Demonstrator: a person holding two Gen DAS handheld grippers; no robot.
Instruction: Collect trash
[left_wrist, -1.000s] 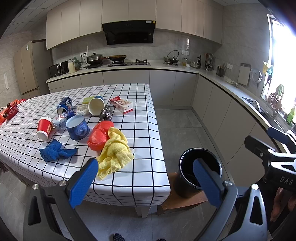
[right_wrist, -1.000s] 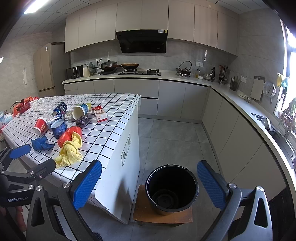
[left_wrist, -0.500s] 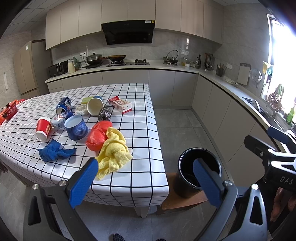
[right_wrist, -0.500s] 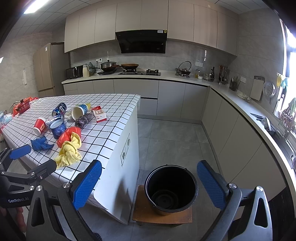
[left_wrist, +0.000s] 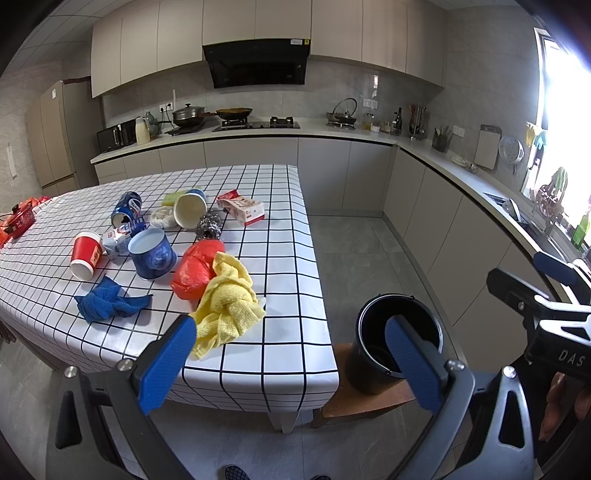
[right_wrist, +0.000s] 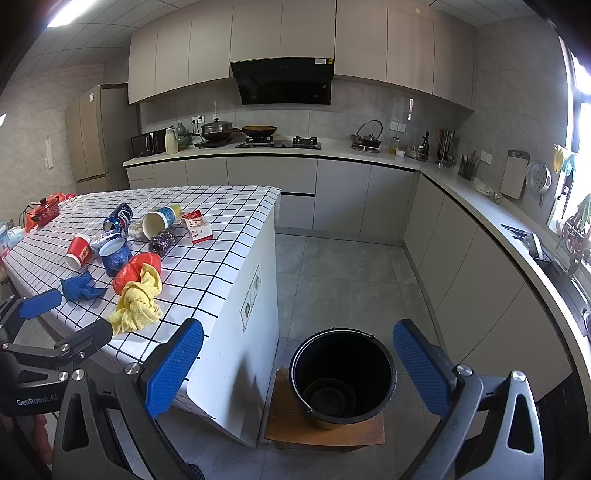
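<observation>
Almost nothing has moved since a moment ago: the left gripper (left_wrist: 290, 360) and right gripper (right_wrist: 297, 363) stay wide open and empty, trash still on the table (left_wrist: 284, 266), black bucket (right_wrist: 341, 376) waiting.

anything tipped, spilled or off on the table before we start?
Yes: the red paper cup, the white paper cup and the blue can lie on their sides on the checked table. The yellow cloth and blue cloth are crumpled. No liquid spill visible. The black bucket stands upright.
</observation>
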